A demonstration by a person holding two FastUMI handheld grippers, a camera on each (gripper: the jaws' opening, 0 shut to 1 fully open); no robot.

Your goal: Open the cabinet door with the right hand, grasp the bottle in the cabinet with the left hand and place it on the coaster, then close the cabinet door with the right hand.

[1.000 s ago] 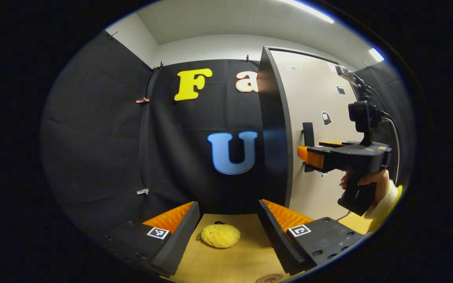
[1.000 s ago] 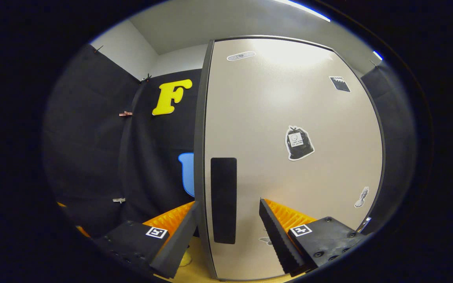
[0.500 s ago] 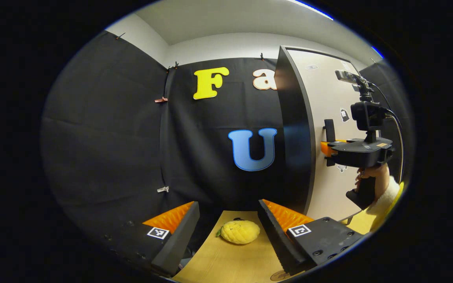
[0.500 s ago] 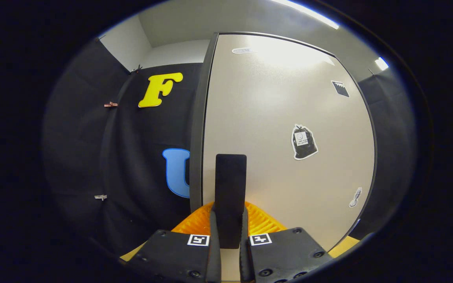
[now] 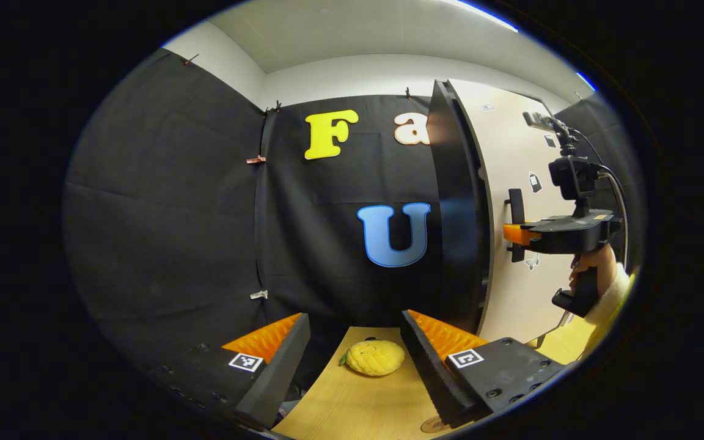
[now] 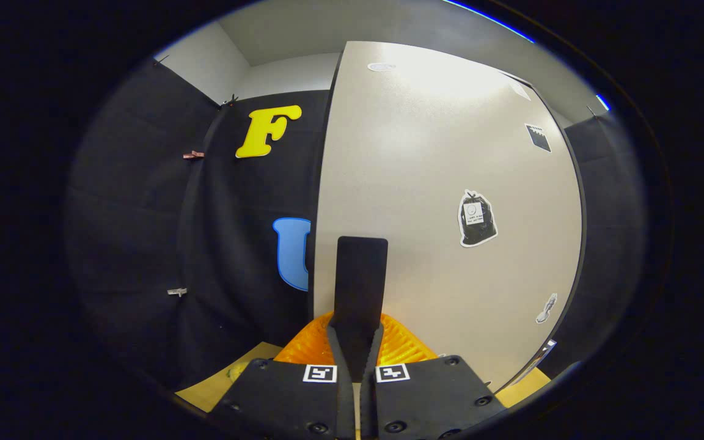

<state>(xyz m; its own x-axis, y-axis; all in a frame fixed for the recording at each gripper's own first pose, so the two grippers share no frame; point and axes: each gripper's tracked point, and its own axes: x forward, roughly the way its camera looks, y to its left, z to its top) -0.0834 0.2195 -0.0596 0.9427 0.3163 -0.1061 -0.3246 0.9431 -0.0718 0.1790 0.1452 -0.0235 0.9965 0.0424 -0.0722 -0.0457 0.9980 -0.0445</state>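
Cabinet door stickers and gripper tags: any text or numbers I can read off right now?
None legible.
Beige cabinet door with black handle: black bag-shaped sticker has print too small to read.
Other small stickers: blurred.
Right gripper square tags: coded patterns, no words.

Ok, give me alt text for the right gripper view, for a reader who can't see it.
The right gripper is shut on the dark vertical handle of a pale cabinet door, near its left edge. Stickers dot the door, and a strip of wooden table shows at lower left.
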